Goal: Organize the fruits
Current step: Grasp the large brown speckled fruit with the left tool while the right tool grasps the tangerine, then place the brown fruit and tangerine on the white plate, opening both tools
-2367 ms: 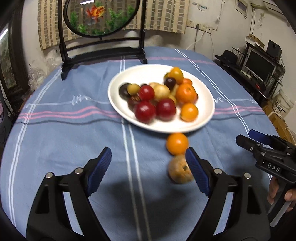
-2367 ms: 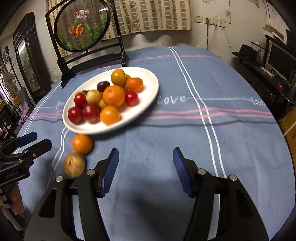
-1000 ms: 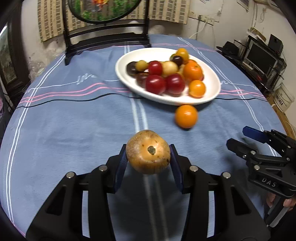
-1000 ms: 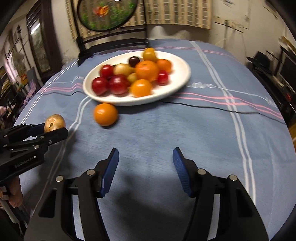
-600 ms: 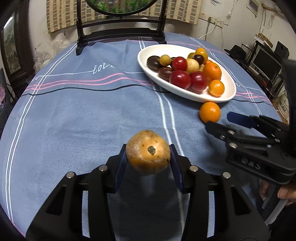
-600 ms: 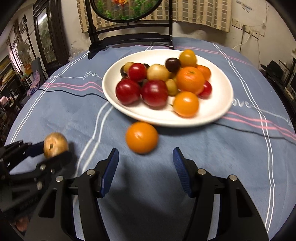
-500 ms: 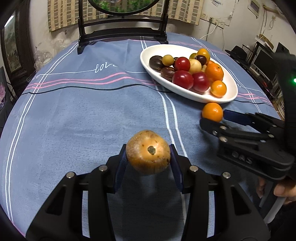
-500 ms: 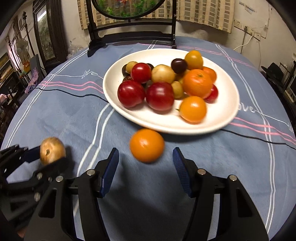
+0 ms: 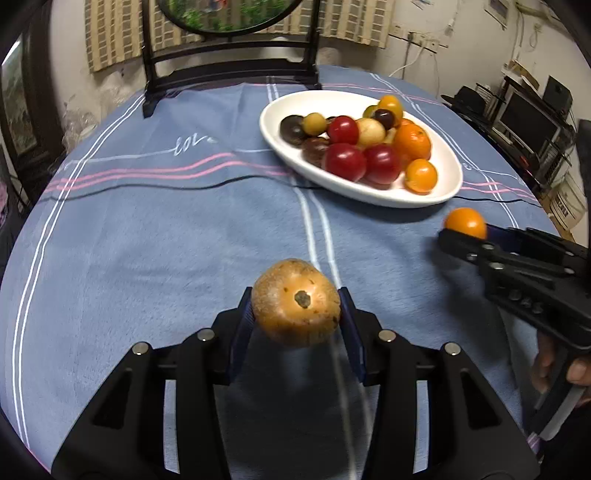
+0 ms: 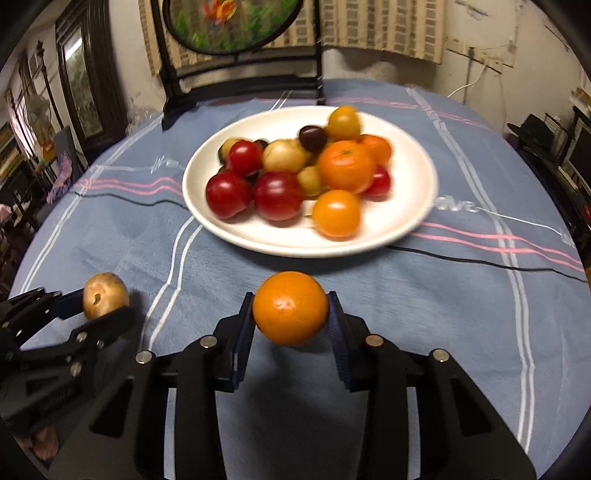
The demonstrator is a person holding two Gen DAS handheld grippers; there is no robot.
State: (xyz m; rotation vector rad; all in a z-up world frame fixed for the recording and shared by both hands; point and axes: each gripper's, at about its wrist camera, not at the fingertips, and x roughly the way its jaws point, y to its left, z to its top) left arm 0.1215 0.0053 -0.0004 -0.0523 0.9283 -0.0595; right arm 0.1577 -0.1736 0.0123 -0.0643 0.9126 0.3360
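My left gripper [image 9: 295, 317] is shut on a brown, rough-skinned fruit [image 9: 296, 318] and holds it above the blue tablecloth; it also shows in the right wrist view [image 10: 105, 294]. My right gripper [image 10: 290, 310] is shut on an orange [image 10: 290, 307], also seen in the left wrist view [image 9: 465, 223] at the right. A white plate [image 10: 406, 218] with several red, orange, yellow and dark fruits lies ahead of both grippers; in the left wrist view the plate [image 9: 369, 192] is at the upper right.
The round table is covered by a blue cloth [image 9: 147, 229] with white and pink stripes. A dark wooden stand with a round painted screen [image 10: 236, 33] stands at the table's far edge. Shelves and monitors [image 9: 528, 122] are off to the right.
My right gripper has moved up to the loose orange and shut on it, lifting it off the cloth. My left gripper still holds the brown fruit.
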